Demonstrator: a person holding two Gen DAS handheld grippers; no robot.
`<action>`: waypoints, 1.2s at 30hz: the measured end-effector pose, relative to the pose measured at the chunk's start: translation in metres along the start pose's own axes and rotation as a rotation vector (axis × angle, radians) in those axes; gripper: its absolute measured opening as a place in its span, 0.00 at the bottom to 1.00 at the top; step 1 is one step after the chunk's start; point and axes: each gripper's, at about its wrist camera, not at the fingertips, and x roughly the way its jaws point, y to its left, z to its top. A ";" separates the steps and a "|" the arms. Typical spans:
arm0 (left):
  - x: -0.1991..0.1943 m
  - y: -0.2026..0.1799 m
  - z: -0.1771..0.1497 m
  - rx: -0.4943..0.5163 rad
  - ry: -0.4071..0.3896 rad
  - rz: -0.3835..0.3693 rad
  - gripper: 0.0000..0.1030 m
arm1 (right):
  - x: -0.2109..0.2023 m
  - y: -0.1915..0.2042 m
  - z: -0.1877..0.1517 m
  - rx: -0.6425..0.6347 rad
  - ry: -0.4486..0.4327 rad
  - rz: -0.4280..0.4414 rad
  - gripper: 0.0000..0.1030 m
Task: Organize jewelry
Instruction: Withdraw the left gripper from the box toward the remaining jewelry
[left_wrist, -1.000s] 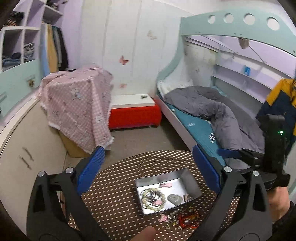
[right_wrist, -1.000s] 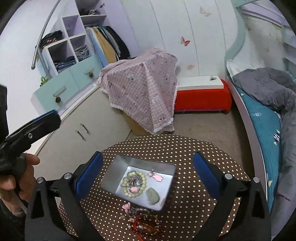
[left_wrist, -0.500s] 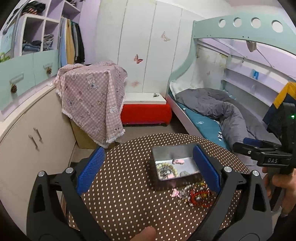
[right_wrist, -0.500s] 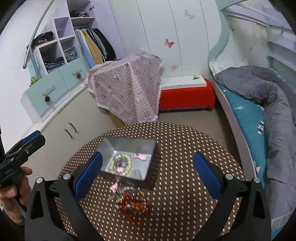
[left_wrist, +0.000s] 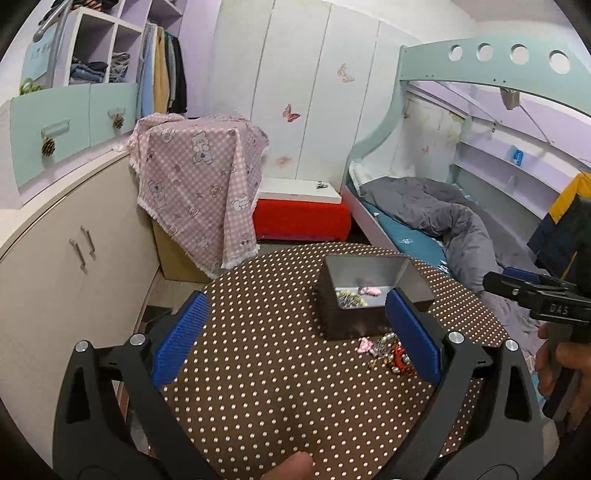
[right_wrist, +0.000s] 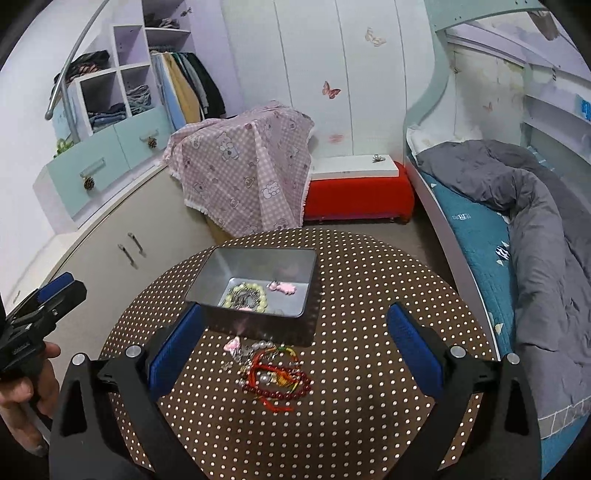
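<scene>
I hold both grippers spread wide and empty above the round, dotted worktop: left gripper (left_wrist: 295, 332), right gripper (right_wrist: 293, 338). A metal tin (right_wrist: 255, 286) near the middle already holds beads. I judge the next pick is the tangled red bead bracelets (right_wrist: 277, 380) lying just before it, needing a low pinch.

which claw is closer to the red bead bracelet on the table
Right. The right claw hangs open directly over the red bead bracelet, framing it. The left claw is open too, with the bracelet off to its right, behind its right finger.
</scene>
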 end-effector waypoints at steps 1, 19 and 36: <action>0.000 0.002 -0.003 -0.005 0.005 0.007 0.92 | -0.001 0.001 -0.001 -0.003 0.000 0.002 0.92; 0.062 -0.053 -0.055 0.116 0.185 0.018 0.92 | 0.024 -0.022 -0.049 -0.045 0.103 0.085 0.92; 0.117 -0.082 -0.077 0.182 0.348 -0.028 0.49 | 0.031 -0.057 -0.075 0.031 0.164 0.123 0.92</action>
